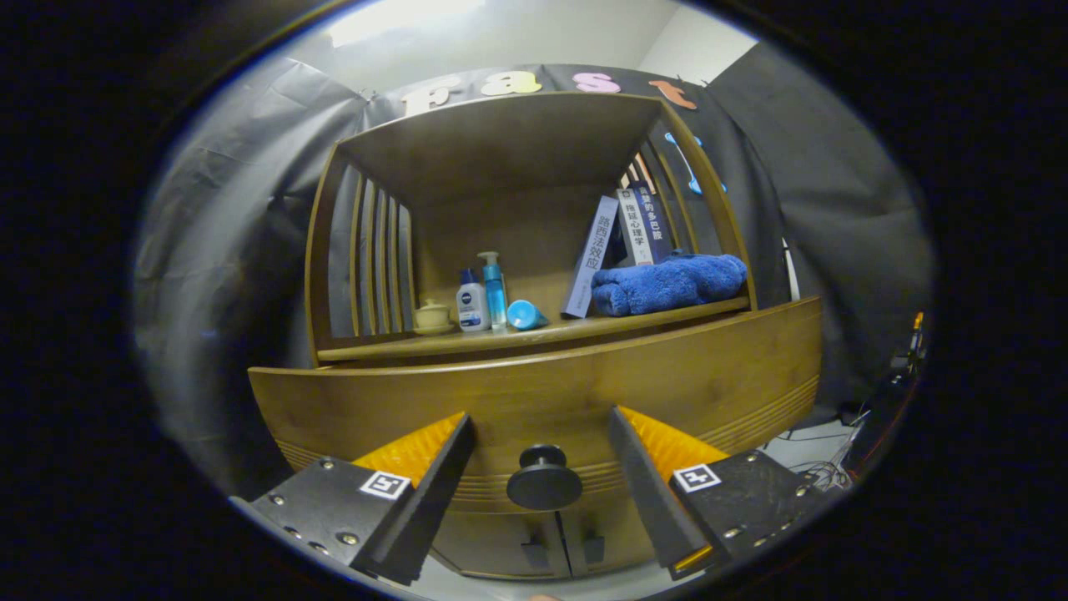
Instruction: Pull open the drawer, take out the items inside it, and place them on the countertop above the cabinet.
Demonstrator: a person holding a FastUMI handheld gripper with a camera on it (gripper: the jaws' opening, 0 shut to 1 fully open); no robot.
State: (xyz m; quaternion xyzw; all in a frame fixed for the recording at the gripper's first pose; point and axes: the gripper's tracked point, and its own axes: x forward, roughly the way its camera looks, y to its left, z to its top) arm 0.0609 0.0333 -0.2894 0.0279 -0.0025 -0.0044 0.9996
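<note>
The gripper (542,434) has its jaws apart, either side of the drawer's round knob (544,480) without touching it. The drawer (542,392) is closed, its long front running crosswise just under the desk (534,338), knob pointing toward the camera.

Illumination was dim overall, with the brightest source a ceiling light (400,17) overhead, blown out to a white patch. The shelf's underside (501,138) sat in shadow, while the drawer front (542,388) took a soft, even sheen without hard glare. Fisheye distortion bowed the drawer front and cabinet posts markedly. The round knob (544,480), between the spread gripper (542,426) fingers, was dark yet reasonably sharp; outer margins were soft and vignetted.
</note>
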